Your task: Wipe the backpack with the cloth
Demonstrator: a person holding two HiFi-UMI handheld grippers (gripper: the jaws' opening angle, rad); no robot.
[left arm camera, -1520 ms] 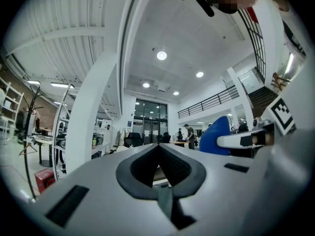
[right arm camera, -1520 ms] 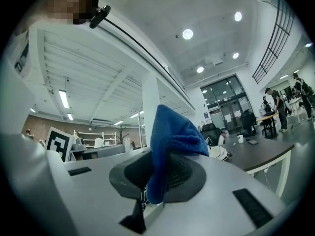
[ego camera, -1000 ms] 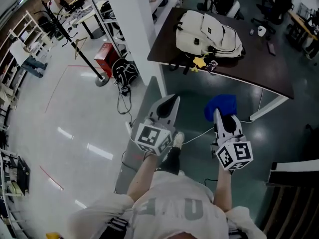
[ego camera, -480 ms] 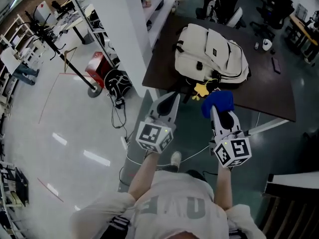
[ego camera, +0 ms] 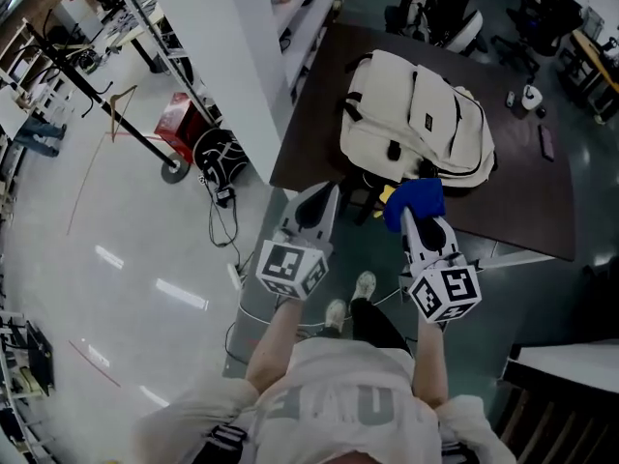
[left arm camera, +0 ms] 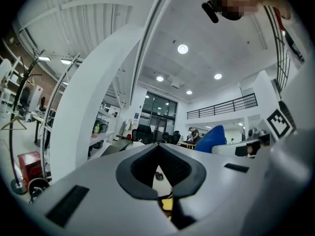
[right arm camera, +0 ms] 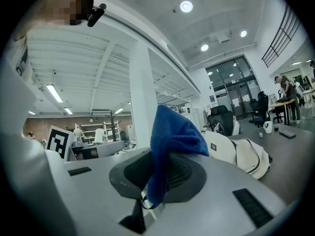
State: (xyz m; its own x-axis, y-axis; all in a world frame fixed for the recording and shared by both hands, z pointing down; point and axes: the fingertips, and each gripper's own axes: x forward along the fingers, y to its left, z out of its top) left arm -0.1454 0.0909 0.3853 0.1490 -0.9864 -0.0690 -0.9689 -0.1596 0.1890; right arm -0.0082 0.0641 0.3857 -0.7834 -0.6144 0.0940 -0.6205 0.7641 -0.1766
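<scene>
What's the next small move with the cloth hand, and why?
Probably ease the right gripper forward and down until the blue cloth lands on the backpack. Its jaws are clamped on the cloth, which hangs at the bag's near edge, and contact is not clearly made.

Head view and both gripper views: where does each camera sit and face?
Head view: on the person's head, steeply down at the cream fabric backpack on the dark brown table; left gripper, right gripper, forearms show.
Left gripper view: on that gripper, along its shut jaws toward the office.
Right gripper view: on that gripper, along jaws shut on the blue cloth.
Shared: all show that cloth.
</scene>
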